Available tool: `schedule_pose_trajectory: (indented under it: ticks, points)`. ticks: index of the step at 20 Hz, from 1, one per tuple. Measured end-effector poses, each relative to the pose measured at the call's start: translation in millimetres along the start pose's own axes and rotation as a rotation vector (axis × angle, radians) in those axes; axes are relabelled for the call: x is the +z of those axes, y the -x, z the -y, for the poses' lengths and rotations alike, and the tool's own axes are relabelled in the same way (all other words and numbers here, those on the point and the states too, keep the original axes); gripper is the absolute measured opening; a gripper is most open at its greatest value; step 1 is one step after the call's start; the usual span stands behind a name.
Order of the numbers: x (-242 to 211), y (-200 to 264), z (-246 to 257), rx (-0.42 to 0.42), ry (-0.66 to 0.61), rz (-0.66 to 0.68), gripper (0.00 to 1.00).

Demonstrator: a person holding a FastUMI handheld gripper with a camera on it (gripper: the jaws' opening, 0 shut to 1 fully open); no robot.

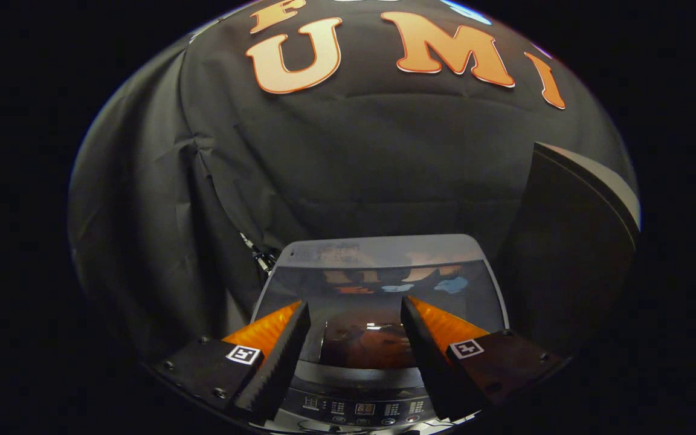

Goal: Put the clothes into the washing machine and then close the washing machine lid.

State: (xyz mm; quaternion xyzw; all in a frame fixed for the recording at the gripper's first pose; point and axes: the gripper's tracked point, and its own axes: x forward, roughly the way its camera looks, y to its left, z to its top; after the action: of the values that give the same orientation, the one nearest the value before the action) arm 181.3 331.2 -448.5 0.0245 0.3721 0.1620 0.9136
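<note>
The washing machine (378,251) stands just ahead of and below my fingers, seen from the front and above. Its grey-framed glass lid (384,284) lies down flat over the tub and mirrors the booth wall. A reddish-orange garment (366,347) shows dimly under the glass, between my fingers. The control panel (363,409) with small displays and buttons runs along the near edge, under the fingers. My gripper (354,303) hovers over the front of the lid, open, its two black and orange fingers (275,356) wide apart with nothing between them.
A tall dark box (571,254) with a pale top edge stands close to the right of the machine. Black cloth hangs behind and to the left of the machine.
</note>
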Motion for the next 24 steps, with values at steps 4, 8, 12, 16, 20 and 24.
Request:
schedule_pose_trajectory:
  ticks: [4,8,12,16,20,24]
  points:
    - [3,6,-2,0.011,0.013,-0.003,0.98]
    - [29,28,-1,0.024,0.013,0.036,0.98]
    - [81,77,5,0.039,-0.015,0.134,0.98]
    - [128,146,21,0.047,-0.039,0.250,0.98]
    - [171,223,62,0.005,-0.019,0.363,0.97]
    - [213,302,118,-0.063,0.002,0.478,0.97]
